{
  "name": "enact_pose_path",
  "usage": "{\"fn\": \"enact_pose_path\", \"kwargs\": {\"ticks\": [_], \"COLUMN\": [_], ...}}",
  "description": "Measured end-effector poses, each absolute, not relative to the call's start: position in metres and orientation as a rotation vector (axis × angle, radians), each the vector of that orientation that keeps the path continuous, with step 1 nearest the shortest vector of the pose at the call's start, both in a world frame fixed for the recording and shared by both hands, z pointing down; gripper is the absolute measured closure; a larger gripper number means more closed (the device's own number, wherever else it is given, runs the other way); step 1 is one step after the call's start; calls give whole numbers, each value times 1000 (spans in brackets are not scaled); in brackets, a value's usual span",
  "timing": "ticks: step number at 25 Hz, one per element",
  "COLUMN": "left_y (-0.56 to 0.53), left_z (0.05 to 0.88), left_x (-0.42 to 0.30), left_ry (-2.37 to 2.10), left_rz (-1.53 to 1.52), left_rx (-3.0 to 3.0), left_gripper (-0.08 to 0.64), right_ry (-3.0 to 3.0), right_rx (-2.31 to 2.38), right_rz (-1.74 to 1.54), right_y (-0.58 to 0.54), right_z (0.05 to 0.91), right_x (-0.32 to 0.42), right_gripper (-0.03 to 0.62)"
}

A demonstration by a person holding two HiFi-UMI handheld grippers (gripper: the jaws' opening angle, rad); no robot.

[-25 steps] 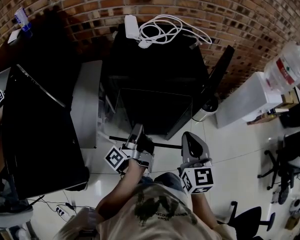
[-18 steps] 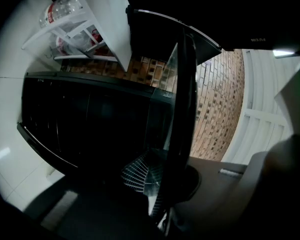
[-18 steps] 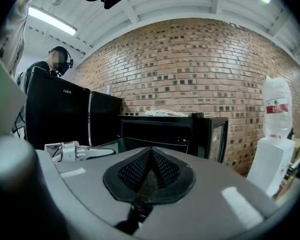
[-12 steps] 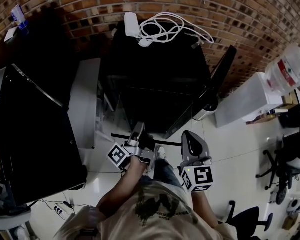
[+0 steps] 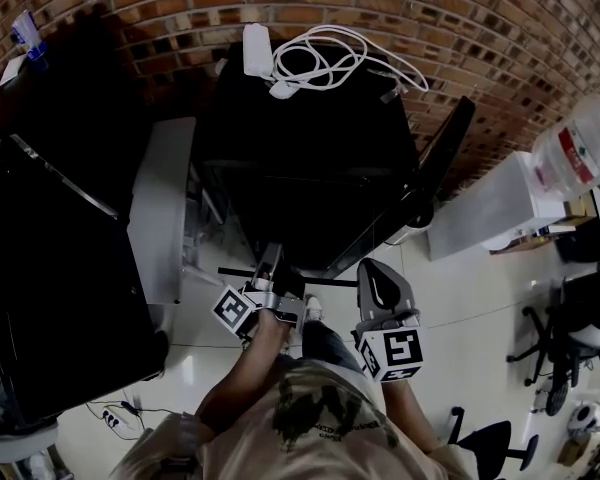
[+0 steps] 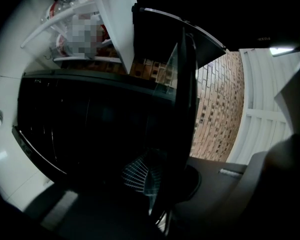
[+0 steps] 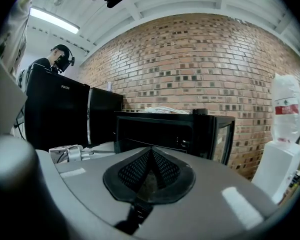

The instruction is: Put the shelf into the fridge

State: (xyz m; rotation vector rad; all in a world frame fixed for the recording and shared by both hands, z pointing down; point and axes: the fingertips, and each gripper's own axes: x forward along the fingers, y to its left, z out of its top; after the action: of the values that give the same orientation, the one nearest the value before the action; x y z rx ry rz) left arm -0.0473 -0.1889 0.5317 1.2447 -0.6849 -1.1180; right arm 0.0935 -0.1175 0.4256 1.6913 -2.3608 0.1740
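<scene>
The black mini fridge stands against the brick wall, its door swung open to the right. My left gripper is shut on the shelf, a thin dark panel whose edge runs across just in front of the fridge's opening. In the left gripper view the shelf rises edge-on from between the jaws, with the dark fridge behind it. My right gripper hangs beside it to the right, shut and holding nothing. Its pads meet, with the fridge and its door ahead.
A white adapter and coiled cable lie on the fridge's top. A tall black cabinet and a white unit stand to the left. To the right are a white stand, a water bottle and office chairs.
Both grippers and the shelf have edged forward toward the fridge's opening. The left gripper's hold on the shelf is unchanged.
</scene>
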Motion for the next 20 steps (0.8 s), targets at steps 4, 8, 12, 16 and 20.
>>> {"fn": "enact_pose_path", "kwargs": {"ticks": [4,8,12,16,20], "left_y": [-198,-206,-216,-224,-233], "left_z": [533,541,550,557,563], "left_x": [-46,-43,-41,-39,-37], "left_ry": [-694,-704,-724,-744,-761], "left_rz": [-1120,-1125,-1113,-1101,-1100], "left_rx": [1252,1236,1245,1253,1246], "left_gripper": [541,543,543,543,543], "right_ry": [-2372,-2380,-2372,-2373,-2372], "right_rx": [1679,1664,1645,1637,1623], "right_rz": [183,196,203,209,211], "right_y": [-127,-137,-145,-153,-161], "right_z": [428,428,434,436,437], "right_x": [96,97,102,104,107], "right_gripper": [592,592,592,592,592]}}
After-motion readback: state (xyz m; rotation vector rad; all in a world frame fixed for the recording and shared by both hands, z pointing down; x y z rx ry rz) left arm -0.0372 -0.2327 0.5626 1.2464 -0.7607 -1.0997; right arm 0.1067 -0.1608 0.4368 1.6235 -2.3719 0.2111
